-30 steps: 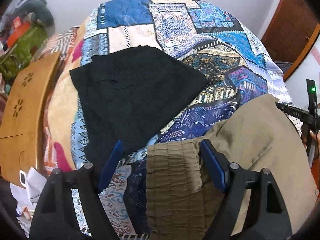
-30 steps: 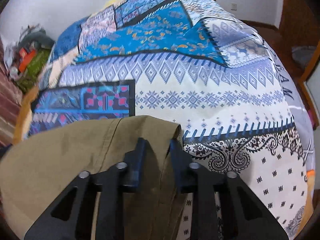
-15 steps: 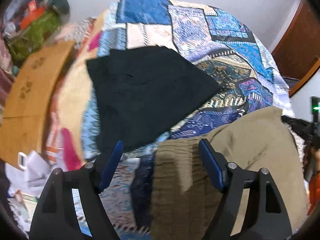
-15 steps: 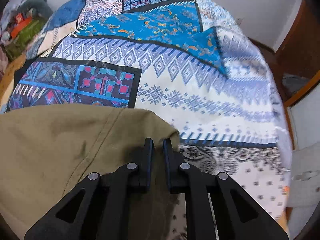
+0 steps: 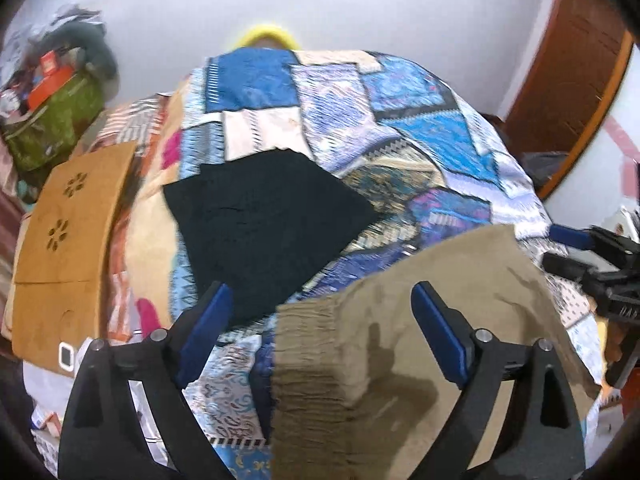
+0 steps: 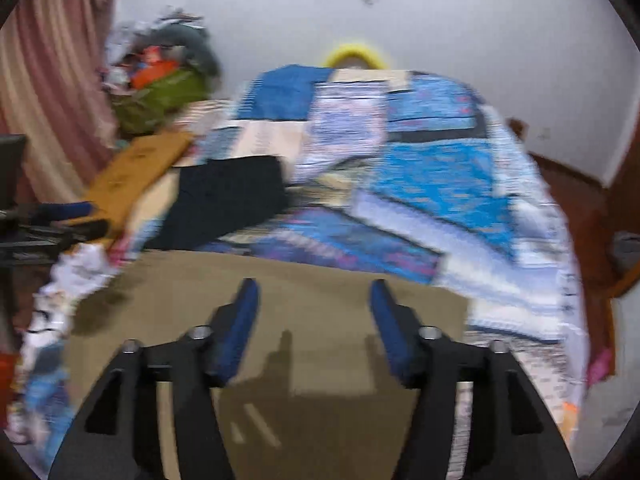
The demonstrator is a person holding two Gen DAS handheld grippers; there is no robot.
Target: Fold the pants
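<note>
Left gripper (image 5: pixel 320 316) right up close, fingers (image 5: pixel 438 332) spread wide and grasping nothing, hanging over the khaki pants (image 5: pixel 420 320), which lie folded on the near part of the bed. Their gathered waistband (image 5: pixel 308 344) sits between those blue pads. Right gripper (image 6: pixel 314 316) is also released, fingers (image 6: pixel 236 328) parted above the same khaki cloth (image 6: pixel 280 292); that view is badly blurred, so contact is hard to call. Just beyond the pants, a black garment (image 5: pixel 264 220) lies flat on the patchwork bedspread (image 5: pixel 420 136). To the left, a wooden board (image 5: pixel 68 232), and farther back a green bag (image 5: pixel 56 116) against the wall.
</note>
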